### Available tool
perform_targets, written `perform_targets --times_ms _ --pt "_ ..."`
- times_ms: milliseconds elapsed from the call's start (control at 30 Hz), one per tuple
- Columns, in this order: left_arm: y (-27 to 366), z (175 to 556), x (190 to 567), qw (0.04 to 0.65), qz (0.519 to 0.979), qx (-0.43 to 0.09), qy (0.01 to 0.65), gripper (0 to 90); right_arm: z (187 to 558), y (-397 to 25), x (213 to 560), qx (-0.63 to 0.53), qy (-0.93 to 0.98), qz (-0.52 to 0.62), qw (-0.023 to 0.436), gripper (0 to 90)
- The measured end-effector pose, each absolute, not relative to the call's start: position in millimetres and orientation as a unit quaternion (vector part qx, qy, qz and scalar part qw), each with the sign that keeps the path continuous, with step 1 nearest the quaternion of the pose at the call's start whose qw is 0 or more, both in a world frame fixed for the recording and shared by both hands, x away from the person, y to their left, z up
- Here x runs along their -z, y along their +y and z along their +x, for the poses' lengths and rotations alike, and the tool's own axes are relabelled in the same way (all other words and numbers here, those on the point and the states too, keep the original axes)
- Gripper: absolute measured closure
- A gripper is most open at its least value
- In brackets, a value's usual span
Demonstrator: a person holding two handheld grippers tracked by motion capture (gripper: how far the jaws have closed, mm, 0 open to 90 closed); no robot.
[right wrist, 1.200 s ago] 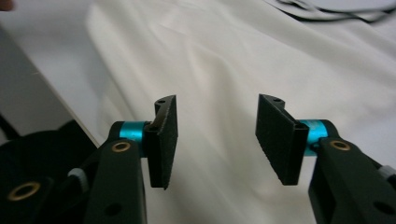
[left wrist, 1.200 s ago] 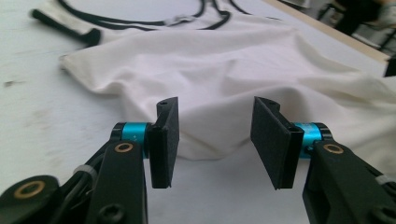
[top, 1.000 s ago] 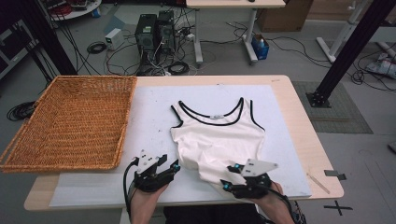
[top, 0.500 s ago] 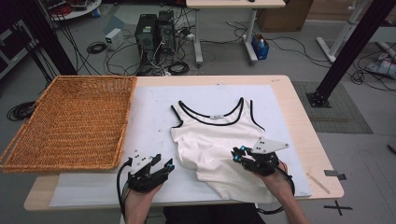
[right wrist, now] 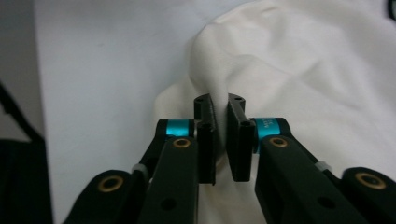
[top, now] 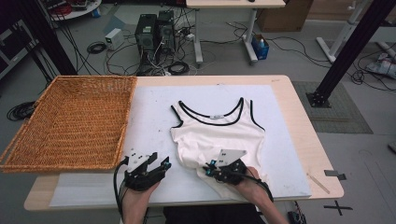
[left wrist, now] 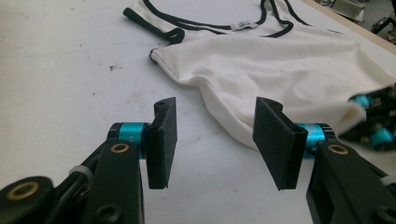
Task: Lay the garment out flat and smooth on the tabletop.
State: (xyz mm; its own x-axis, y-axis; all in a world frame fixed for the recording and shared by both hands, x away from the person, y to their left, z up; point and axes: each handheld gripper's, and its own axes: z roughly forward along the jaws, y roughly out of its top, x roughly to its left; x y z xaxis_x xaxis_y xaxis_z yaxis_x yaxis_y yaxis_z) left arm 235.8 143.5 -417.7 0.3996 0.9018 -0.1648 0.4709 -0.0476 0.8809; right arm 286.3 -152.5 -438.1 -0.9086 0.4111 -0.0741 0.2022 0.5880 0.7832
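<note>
Right gripper (right wrist: 220, 140) fingers pinch a fold of the cream black-trimmed tank top (top: 219, 137), lying flat on the white-matted counter (top: 149, 121). Left gripper (left wrist: 215, 140) fingers wide, just beside its hem.

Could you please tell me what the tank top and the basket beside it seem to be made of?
Tank top: soft, matte cream knit, probably cotton, since it wrinkles and bunches. Basket: woven wicker or rattan, judging by its tan crisscross weave.

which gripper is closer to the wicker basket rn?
Left. The left gripper sits open just off the wicker basket's near right corner; the right gripper is farther away, pinching the tank top hem.
</note>
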Motion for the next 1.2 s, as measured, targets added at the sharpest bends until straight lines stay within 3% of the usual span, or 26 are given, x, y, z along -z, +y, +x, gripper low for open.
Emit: perform_targets --times_ms 333,500,600,867,1000,1200 --pt "137 246 414 0.478 0.703 -0.223 0.476 49.9 342 -237 422 -0.412 0.812 0.348 0.224 85.7" --pt "109 267 410 0.485 0.733 -0.204 0.43 49.9 355 -261 436 -0.355 0.808 0.405 0.236 55.1" --pt "91 279 409 0.491 0.749 -0.19 0.402 49.9 345 -278 433 -0.381 0.781 0.435 0.236 45.3" --pt "31 326 421 0.492 0.785 -0.164 0.339 51.1 293 -306 430 -0.406 0.781 0.411 0.238 40.9" --pt "3 346 425 0.494 0.798 -0.145 0.314 66.3 276 -316 433 -0.411 0.775 0.417 0.239 39.9" --pt "-24 369 434 0.468 0.822 -0.115 0.303 73.5 264 -326 437 -0.415 0.77 0.424 0.236 38.5"
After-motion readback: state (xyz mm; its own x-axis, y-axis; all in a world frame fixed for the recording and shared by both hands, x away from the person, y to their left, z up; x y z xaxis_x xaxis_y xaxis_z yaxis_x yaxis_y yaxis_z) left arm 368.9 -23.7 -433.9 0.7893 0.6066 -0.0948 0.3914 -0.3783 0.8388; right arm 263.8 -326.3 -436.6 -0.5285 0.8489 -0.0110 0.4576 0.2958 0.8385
